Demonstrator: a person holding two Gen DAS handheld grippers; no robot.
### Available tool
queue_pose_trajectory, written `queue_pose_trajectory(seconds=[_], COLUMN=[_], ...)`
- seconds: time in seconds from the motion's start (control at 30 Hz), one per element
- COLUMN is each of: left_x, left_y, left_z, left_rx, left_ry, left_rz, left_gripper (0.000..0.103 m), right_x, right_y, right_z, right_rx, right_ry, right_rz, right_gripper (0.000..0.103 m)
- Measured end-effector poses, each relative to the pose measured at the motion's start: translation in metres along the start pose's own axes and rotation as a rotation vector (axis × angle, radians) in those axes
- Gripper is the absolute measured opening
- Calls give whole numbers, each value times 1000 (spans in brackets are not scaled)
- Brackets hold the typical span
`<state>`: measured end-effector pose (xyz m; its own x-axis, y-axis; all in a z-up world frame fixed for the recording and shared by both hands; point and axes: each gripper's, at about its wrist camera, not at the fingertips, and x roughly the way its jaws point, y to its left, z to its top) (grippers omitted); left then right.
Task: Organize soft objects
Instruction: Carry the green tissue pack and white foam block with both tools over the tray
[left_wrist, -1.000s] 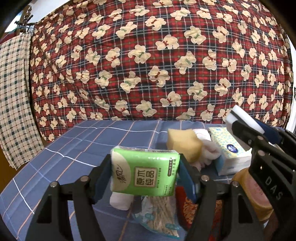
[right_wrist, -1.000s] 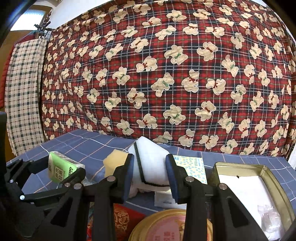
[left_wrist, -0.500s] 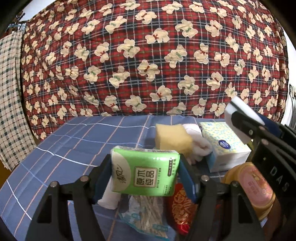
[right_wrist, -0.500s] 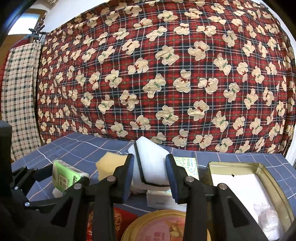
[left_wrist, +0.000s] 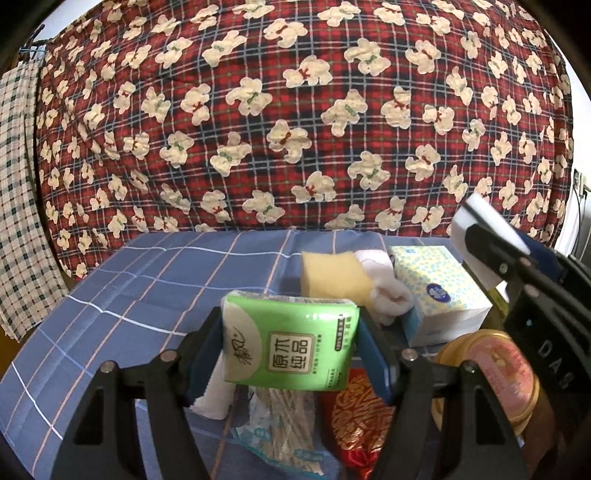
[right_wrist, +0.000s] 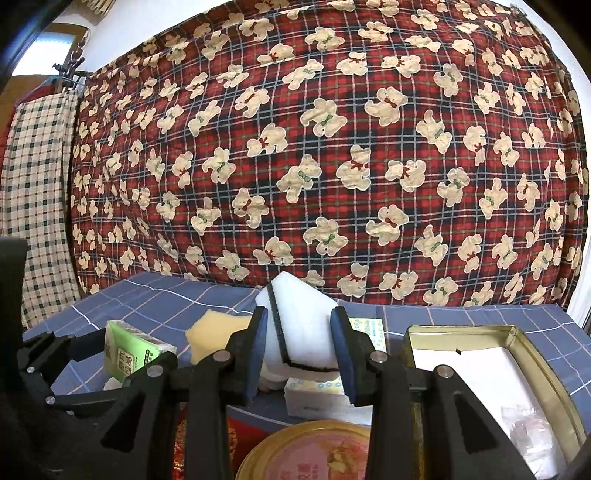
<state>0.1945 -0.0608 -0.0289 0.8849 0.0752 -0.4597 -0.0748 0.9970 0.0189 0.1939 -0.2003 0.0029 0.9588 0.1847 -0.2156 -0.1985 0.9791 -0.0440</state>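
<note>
Left gripper is pinching a green tissue pack by its two short ends, held up off the blue checked cloth, label facing back toward the hand. Right gripper is clamped on a white sponge w/ a dark strip along one edge, squeezed between both blue pads, also lifted clear of the cloth. Both held things sit above the clutter, not touching it. Below & beyond the tissue pack: a yellow sponge, a rolled white cloth just beside it, then a white tissue box w/ small blue-green print. Nearer the left gripper, under the pack, lie a clear bag of thin sticks & a red-and-gold pouch. A round gold tin lid sits near the right gripper. To its right an open gold tin, rectangular, w/ white paper lining inside & some clear plastic in the near corner. Red plaid blanket w/ teddy bears hangs behind everything.
</note>
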Motion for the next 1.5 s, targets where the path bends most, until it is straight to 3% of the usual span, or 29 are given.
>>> queue_pose_trajectory(seconds=[0.27,0.6,1.0,1.2,1.5], left_x=[-10,-15,-15,-12,-2], left_y=[-11,-31,-59,-83,-114], left_z=[12,20,32,40,43], left_rx=[14,26,56,81,119], left_ry=[-12,-17,-1,26,85], left_rz=[-42,-120,-211,-270,-318], left_gripper=[69,69,69,69,69], right_x=[-26,-37,-42,-38,-48], right_y=[3,-6,-49,-69,-95], right_z=[7,11,15,15,16], right_rx=[-40,-58,27,77,141], right_ry=[-144,-190,-159,-108,-114], right_rz=[-76,-184,-365,-416,-453], right_gripper=[37,38,37,38,38])
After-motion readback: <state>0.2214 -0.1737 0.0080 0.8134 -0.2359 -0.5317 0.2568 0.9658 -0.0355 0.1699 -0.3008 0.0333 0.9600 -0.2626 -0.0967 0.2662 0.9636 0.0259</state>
